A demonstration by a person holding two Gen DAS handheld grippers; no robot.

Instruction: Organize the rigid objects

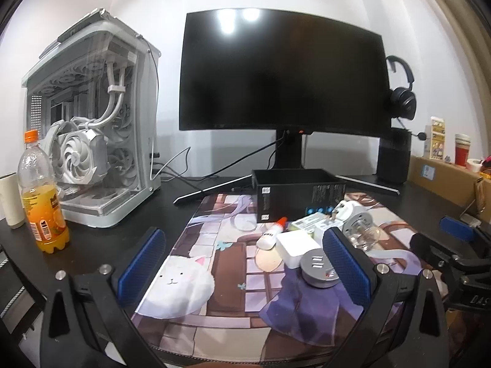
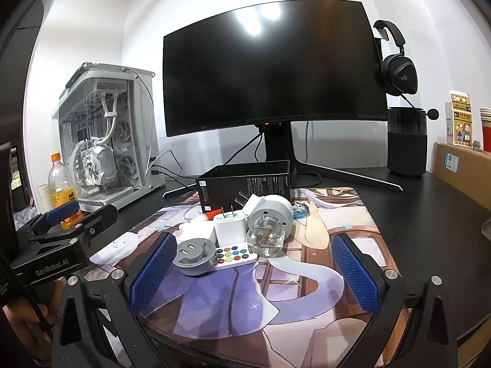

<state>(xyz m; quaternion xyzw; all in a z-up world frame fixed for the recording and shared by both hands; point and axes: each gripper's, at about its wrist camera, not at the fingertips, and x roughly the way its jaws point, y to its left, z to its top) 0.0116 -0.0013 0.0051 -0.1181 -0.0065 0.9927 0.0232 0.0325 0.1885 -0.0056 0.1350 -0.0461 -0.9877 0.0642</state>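
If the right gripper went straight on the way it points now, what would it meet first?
Probably the clear glass jar, lying on the desk mat just ahead of the open right gripper. The grey round adapter sits nearer but toward the left finger. Depth is hard to judge through the fisheye.

We had left wrist camera looking forward between own fingers (image 1: 346, 263), slightly downward, clutter pile (image 1: 307, 239) near right finger. Right wrist camera faced likewise, pile (image 2: 233, 239) near left finger. Both shared monitor (image 1: 282, 73), black box (image 2: 245, 184).
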